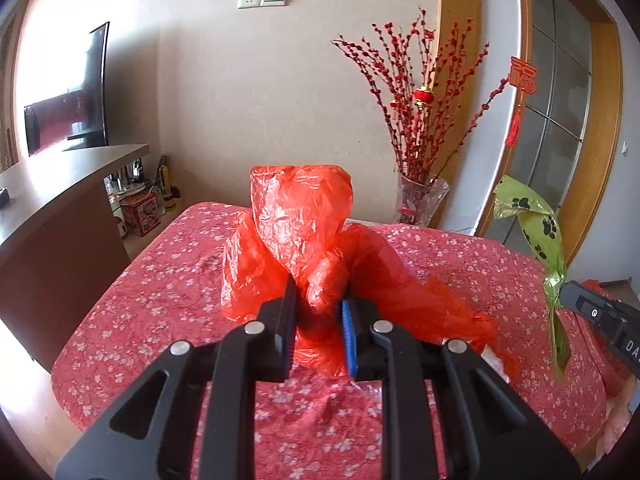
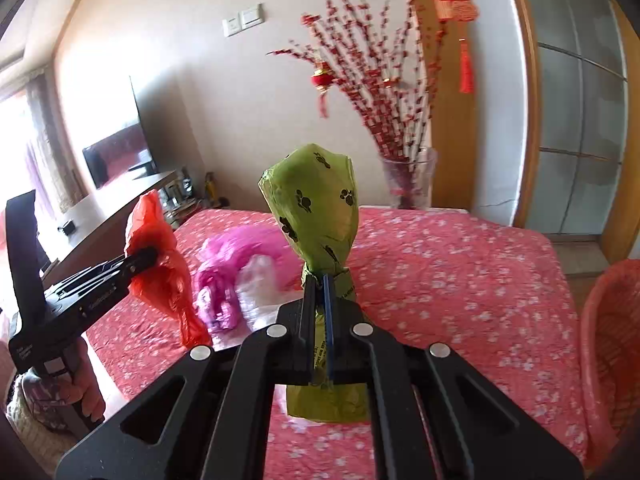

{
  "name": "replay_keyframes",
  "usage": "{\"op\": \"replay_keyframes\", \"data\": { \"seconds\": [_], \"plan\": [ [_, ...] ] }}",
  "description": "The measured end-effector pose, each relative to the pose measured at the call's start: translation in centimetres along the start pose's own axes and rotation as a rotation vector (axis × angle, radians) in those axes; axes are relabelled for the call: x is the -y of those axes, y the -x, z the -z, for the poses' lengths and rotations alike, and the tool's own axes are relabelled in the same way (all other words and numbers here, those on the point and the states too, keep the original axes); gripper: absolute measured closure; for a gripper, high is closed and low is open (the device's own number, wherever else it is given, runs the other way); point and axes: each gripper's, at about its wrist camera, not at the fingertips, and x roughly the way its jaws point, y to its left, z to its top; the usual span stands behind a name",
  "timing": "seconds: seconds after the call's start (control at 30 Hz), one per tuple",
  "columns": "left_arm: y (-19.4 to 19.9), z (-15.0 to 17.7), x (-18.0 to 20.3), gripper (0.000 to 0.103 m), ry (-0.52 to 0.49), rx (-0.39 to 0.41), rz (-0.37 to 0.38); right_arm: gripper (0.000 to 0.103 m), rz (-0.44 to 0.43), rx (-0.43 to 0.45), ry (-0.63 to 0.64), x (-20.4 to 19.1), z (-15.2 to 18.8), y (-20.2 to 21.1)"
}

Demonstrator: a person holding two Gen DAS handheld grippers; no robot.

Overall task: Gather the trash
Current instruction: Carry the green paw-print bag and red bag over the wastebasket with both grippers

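My left gripper (image 1: 319, 300) is shut on a crumpled red plastic bag (image 1: 300, 216) and holds it above the table. It also shows in the right wrist view (image 2: 144, 258), gripping the red bag (image 2: 160, 264). My right gripper (image 2: 318, 280) is shut on a green plastic bag with black paw prints (image 2: 312, 204), held above the table. That green bag (image 1: 536, 232) and the right gripper (image 1: 564, 292) show at the right edge of the left wrist view. A pink bag (image 2: 236, 248) and a clear bag (image 2: 256, 292) lie on the table.
The table has a red flowered cloth (image 2: 460, 280). A glass vase with red branches (image 1: 420, 200) stands at its far edge. A pink woven basket (image 2: 612, 344) is at the right. A brown counter (image 1: 60, 208) and a TV (image 1: 68, 96) are on the left.
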Motion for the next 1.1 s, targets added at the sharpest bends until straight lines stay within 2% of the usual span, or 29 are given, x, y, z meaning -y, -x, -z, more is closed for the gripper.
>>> {"op": "replay_keyframes", "data": {
  "seconds": [0.47,1.1],
  "plan": [
    [-0.9,-1.1,9.5,0.083,-0.116,-0.005,0.169,0.099,0.151,0.048,-0.116,7.7,0.4,3.0],
    [-2.1,-0.3,22.2,0.083,-0.242,-0.052,0.395,0.099,0.324,0.120,-0.233,16.7,1.5,8.9]
  ]
}}
